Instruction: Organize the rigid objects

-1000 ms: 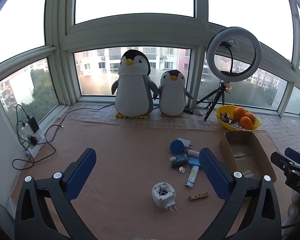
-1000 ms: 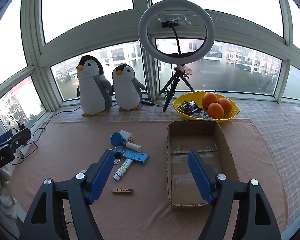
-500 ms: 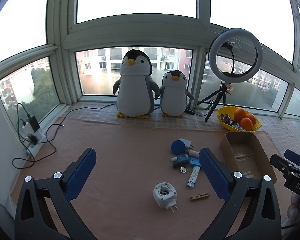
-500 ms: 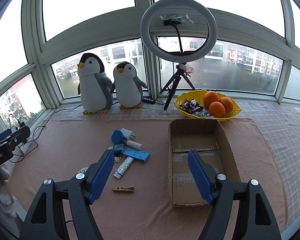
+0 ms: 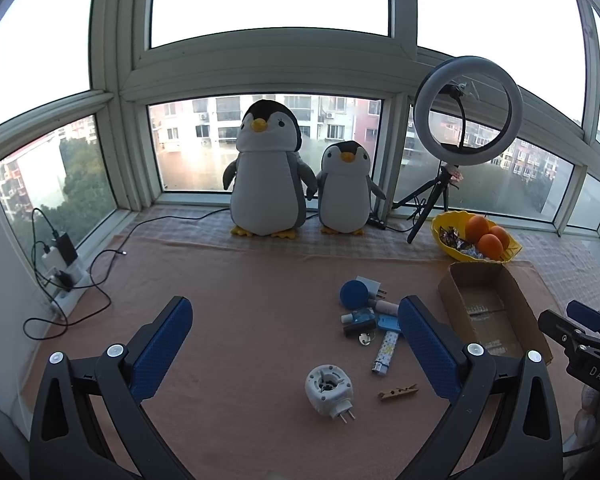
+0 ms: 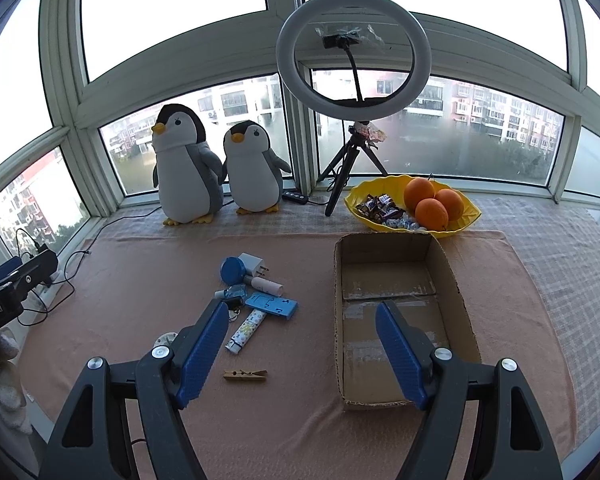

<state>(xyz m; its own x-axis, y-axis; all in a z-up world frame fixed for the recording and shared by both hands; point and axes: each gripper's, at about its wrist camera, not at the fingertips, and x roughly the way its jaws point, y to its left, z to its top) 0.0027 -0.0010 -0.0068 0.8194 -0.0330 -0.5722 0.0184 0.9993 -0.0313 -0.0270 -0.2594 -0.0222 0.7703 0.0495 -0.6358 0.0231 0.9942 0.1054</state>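
Left wrist view: compared with a second ago my left gripper (image 5: 292,344) has drifted a little, so the scene sits slightly rightward and lower in frame; nothing on the mat has moved. Jaws wide apart, holding nothing. So I judge no pick has started. Below it lies one white round plug adapter (image 5: 329,389), one wooden clothespin (image 5: 398,392), one patterned lighter (image 5: 386,350), and a cluster with one blue round disc (image 5: 354,294). One cardboard box (image 5: 518,292) to the right, empty.

Right wrist view: my right gripper (image 6: 300,354) has barely shifted, jaws apart, empty, hovering above the box (image 6: 458,292) front edge. Cluster count here: one white charger (image 6: 252,262), one pinkish tube (image 6: 264,285), one blue flat case (image 6: 272,306), one small blue bottle (image 6: 234,293). Two plush penguins (image 6: 188,168), three oranges (image 6: 432,202), one ring light (image 6: 354,50).
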